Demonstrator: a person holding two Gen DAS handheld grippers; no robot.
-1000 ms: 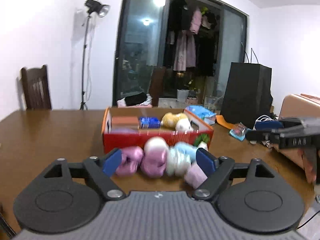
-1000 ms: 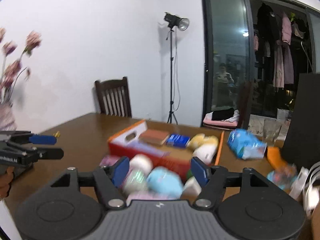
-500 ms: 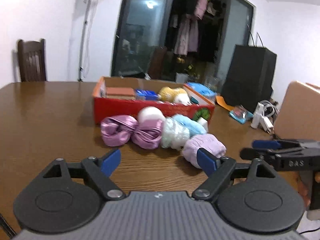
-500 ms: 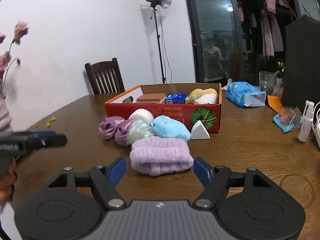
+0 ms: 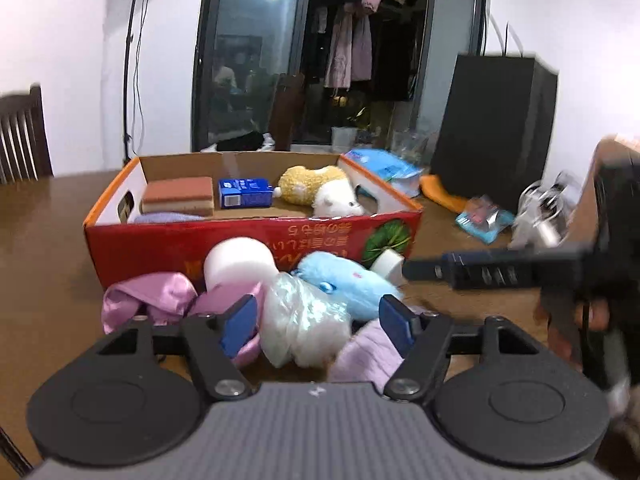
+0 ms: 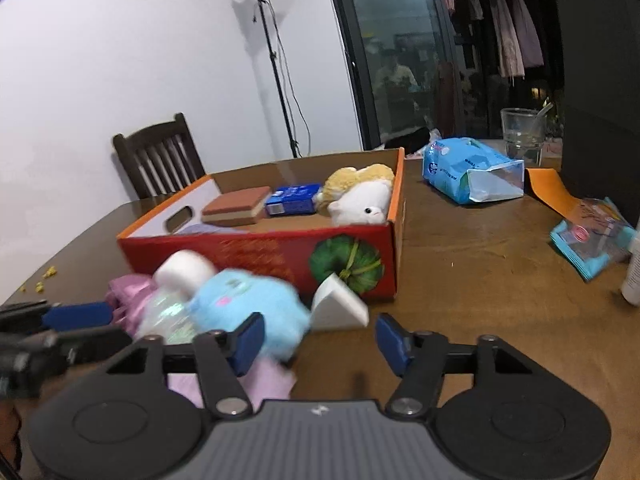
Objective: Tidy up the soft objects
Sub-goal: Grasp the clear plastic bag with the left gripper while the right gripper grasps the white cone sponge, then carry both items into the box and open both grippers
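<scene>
Soft pile lies on the wooden table (image 6: pixel 480 264), just near of the red cardboard box (image 5: pixel 256 240). Left to right: pink satin cloth (image 5: pixel 148 300), white foam roll (image 5: pixel 240 260), crinkled clear bag (image 5: pixel 304 320), blue plush (image 5: pixel 344 284), lavender knit piece (image 5: pixel 368 356) nearest. Left gripper (image 5: pixel 316 322): jaws have just been closing, part-open, straddling the clear bag, pads not pressing it. Right gripper (image 6: pixel 320 338): jaws have just been closing, part-open, bare table between them; left finger overlaps the blue plush, contact unclear. White foam wedge (image 6: pixel 338 308) against the box front.
</scene>
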